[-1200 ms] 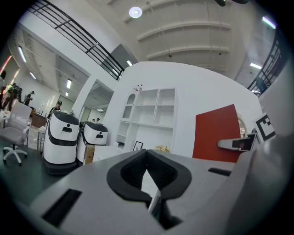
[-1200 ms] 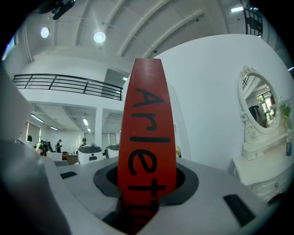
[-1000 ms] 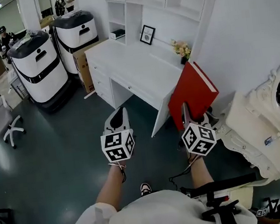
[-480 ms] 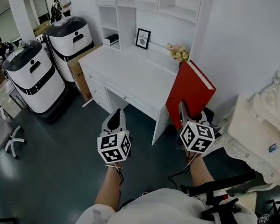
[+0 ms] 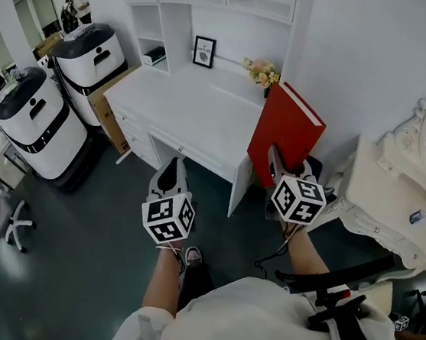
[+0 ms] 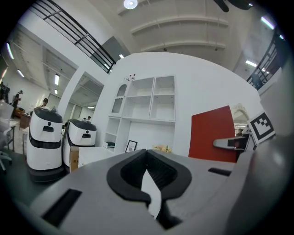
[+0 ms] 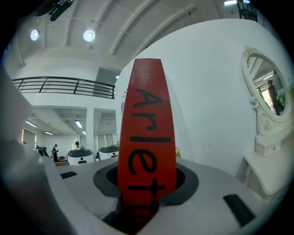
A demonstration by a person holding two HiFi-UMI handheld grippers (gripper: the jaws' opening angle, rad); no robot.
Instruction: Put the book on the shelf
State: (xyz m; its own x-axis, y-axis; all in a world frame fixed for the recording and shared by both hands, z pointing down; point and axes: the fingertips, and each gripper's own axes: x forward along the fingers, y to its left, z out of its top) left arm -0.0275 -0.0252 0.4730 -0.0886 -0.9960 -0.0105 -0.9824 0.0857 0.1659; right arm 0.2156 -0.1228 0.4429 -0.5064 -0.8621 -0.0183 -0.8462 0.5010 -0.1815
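Book, a thin red hardback, is clamped upright by its lower edge in the jaws of the right gripper. It hangs in the air just off the right end of the white worktop, short of the shelf that rises from the worktop's back edge. The right gripper view shows the spine filling the gap between the two dark pads, so the grip looks firm. The jaws of the left gripper are closed tip to tip with nothing between them, and it hangs over the floor in front of the worktop's front edge. The step in hand appears to be the carry towards the shelf. To do it well, the book should probably stay vertical, since a hold so low on a tall cover could let it swing. It would need lifting to an open compartment, with the spine squared to the opening before the bottom edge slides in. The flowers and the small picture frame along the worktop's back edge are best passed above, and the idle left gripper could steady the free cover. Black letters down the spine read "Arlet", the rest lost in the jaws; the frame's print is too small to read.
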